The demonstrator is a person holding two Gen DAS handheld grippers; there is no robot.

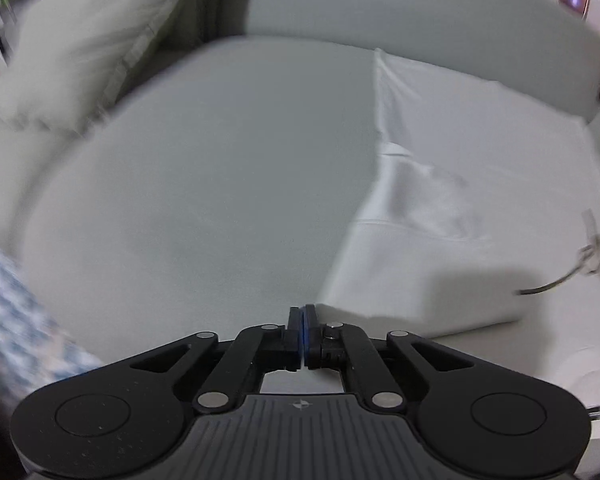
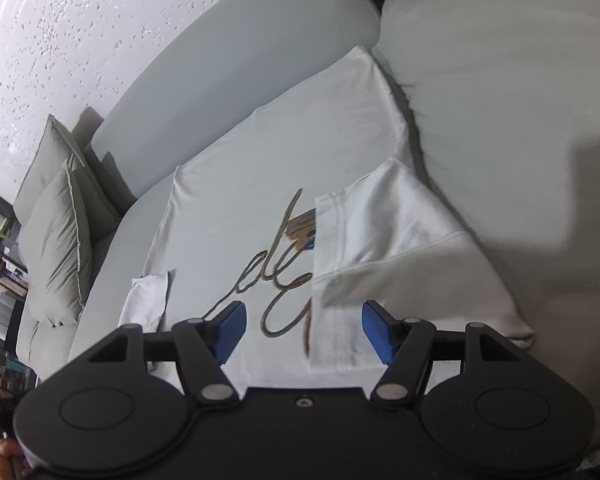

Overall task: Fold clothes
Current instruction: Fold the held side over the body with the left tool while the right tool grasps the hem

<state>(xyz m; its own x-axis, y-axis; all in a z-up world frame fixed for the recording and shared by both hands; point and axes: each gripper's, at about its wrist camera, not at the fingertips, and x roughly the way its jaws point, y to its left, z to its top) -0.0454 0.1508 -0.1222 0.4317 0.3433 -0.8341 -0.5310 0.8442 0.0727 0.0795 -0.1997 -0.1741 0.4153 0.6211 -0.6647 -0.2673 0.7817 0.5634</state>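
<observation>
Right wrist view is showing the white T-shirt [image 2: 260, 184] lying flat on the sofa seat [image 2: 112, 240], its long axis running from near to far, one side already folded over the print. Your right tongs [image 2: 304, 330] are hanging open directly over its near hem, gripping nothing. Your left tongs [image 1: 303, 334] are sitting closed and seemingly empty, with the shirt's unfolded edge lying to their right, so the left hand looks nearer that side.

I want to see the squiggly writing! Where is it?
In the right wrist view the writing is on the white T-shirt, just beyond the right gripper, beside the folded-over sleeve.
</observation>
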